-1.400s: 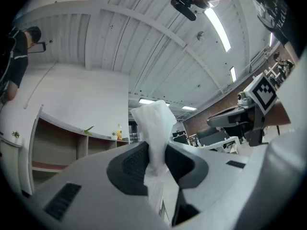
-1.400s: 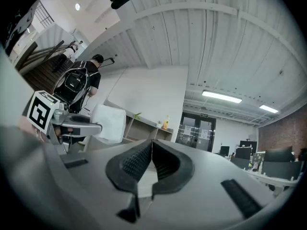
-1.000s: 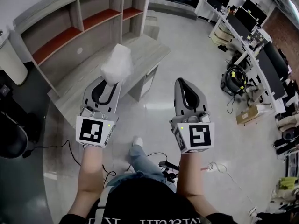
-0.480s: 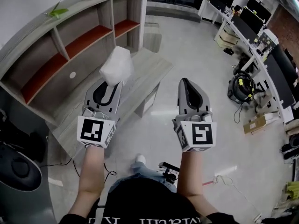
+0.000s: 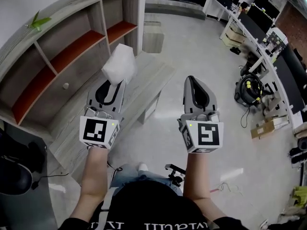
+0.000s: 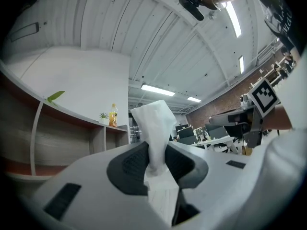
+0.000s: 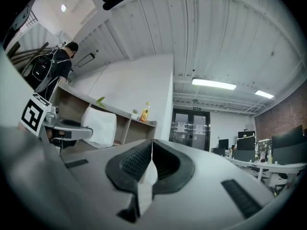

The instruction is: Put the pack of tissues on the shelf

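tissues (image 5: 119, 63) pinched by one end in left claw (image 5: 115, 84), held above bench (image 5: 153, 73); right claw (image 5: 193, 79) closed, empty. best to swing toward shelf (image 5: 79, 40), keep the pinch firm, and set the pack well in before letting go.

light: bright, even, ceiling strips (image 7: 213, 84) | shadows: soft | edges: fisheye-bent, dark vignette | focus: sharp

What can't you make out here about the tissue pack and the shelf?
On the pack of tissues, no print is readable in any view; in the head view its lower end is hidden inside the left tool's jaws.
The bottle on the shelf: label too small, left gripper view.
The shelf's near end: cut off by the head view's left edge.
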